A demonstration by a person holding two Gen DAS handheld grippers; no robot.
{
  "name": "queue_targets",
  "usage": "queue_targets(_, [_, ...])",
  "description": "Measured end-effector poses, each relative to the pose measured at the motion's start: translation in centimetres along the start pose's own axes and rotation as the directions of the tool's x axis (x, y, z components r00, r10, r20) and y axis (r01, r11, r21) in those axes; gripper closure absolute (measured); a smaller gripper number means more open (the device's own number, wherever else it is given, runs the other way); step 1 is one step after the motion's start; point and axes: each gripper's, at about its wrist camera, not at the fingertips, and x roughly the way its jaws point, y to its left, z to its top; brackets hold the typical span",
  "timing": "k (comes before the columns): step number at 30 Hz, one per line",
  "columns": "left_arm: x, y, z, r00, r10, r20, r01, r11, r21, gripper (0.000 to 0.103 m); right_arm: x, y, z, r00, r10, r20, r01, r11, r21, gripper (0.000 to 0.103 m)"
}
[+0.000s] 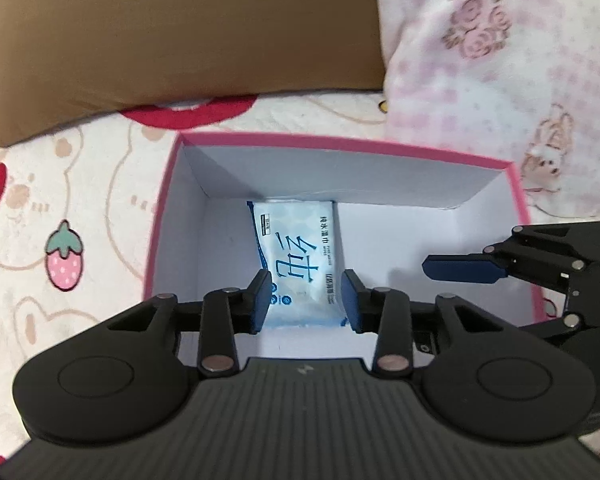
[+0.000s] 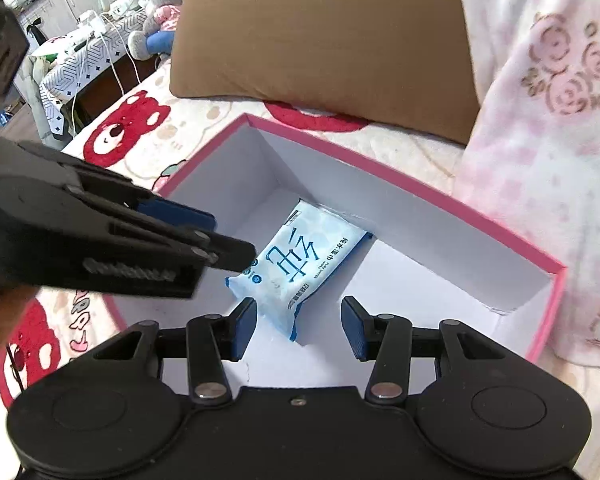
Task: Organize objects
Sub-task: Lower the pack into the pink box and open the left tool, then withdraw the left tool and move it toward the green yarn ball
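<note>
One wipes packet [image 1: 298, 256] lies in one pink box [image 1: 340, 145].

One pink-rimmed box [image 1: 518, 196], with one pack of wet wipes [image 1: 300, 256] inside. One brown pillow [image 1: 180, 32] far behind it, one pink floral blanket [image 1: 500, 60] to the right, one grey plush toy [image 2: 160, 12] far left. Two grippers: left gripper [image 1: 306, 300], right gripper [image 2: 298, 328].

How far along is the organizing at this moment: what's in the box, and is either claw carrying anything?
Done: the wet wipes pack lies flat on the floor of the pink box, against its far wall. In hand: nothing; the left claw and right claw hang open above it. Left: no other loose items show, so little remains visible.
</note>
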Motion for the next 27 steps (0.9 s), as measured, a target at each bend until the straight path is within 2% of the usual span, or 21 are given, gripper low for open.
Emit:
queue_targets(9, [-5.4,-1.7,-1.3,1.0,0.007,-0.003,-0.006,1.0,0.023,0.062,-5.2,1.6,-1.7,0.999,-0.039,0.035,0.041,0.999,-0.036,0.05])
queue_targets(18, [-9.5,-3.2,-3.0,0.999,-0.03,-0.031,0.03,1.0,-0.007,0.06,-10.1,3.1,-3.3,0.993,-0.089,0.076,0.092,0.995,-0.034,0.047])
queue_targets(21, [-10.8,-4.0,-3.9,0.998,-0.046,-0.033,0.046,0.999,0.002,0.056,-11.3,3.4,-4.0,0.992,-0.101,0.082,0.102,0.995,-0.012,0.037])
queue_targets(25, [-12.0,-4.9,-5.0,0.998,-0.05,-0.037,0.051,0.998,0.032,0.052,-12.8,4.2,-5.1,0.983,-0.161,0.087,0.164,0.986,-0.024,0.025])
queue_targets(27, [-12.6,-5.4,-5.7,0.998,-0.054,-0.043,0.056,0.998,0.043,0.049,-13.5,4.4,-5.7,0.979,-0.183,0.09,0.186,0.982,-0.018,0.023])
